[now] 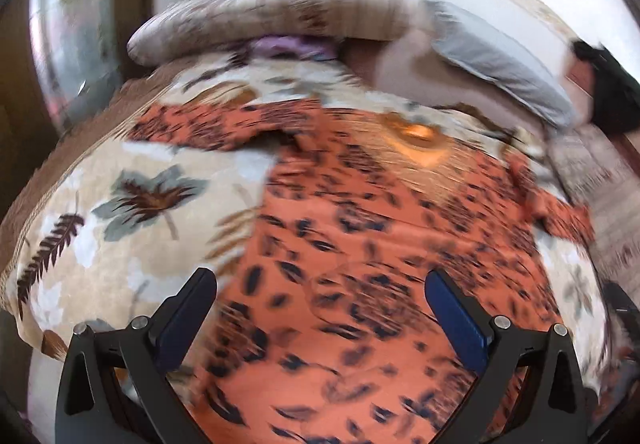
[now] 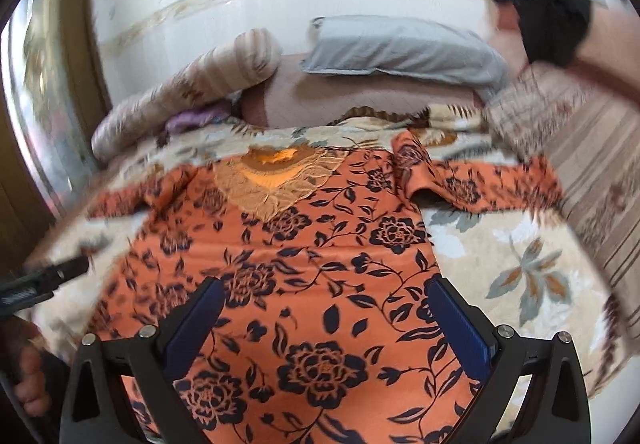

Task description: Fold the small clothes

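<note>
My left gripper (image 1: 320, 300) and right gripper (image 2: 324, 308) both hang over the dress (image 2: 304, 264), jaws wide apart, nothing in them. It lies flat on the bed (image 2: 520, 244), long axis running away from me, neckline far, sleeves out sideways. Bare blanket both sides.

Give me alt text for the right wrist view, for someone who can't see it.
An orange garment with dark floral print lies spread flat on a leaf-patterned bedspread, with the right hand-held gripper open above it. Behind are a grey pillow and a rolled quilt.
</note>
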`<state>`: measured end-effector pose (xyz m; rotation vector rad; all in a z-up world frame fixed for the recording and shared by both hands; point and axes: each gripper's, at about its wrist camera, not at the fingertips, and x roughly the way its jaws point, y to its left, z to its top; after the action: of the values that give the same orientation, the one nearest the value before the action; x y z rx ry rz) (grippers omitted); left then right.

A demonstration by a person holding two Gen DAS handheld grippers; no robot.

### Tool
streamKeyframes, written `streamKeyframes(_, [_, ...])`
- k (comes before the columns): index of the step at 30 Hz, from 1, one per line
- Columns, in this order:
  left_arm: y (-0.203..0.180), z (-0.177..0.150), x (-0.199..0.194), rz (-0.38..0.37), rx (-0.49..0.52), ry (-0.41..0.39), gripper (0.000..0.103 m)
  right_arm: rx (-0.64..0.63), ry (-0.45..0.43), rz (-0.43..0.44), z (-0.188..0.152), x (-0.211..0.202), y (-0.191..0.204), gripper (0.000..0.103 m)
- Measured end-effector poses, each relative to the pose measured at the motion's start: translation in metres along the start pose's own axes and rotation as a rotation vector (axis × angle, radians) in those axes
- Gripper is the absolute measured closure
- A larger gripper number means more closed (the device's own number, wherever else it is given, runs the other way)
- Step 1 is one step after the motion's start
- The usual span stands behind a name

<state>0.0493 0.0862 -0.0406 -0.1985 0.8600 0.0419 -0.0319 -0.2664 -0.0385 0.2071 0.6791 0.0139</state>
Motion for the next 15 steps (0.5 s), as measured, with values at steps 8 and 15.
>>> streamKeyframes(8, [0.089, 0.042, 0.067, 0.131, -0.178, 0.025, 0.0, 0.525, -0.005, 0.029, 0.048, 0.052, -0.202, 0.002])
streamKeyframes(15, [0.147, 0.061, 0.105, 0.238, -0.319, -0.018, 0.0, 0.709, 0.036, -0.156, 0.077, 0.13, -0.337, 0.019])
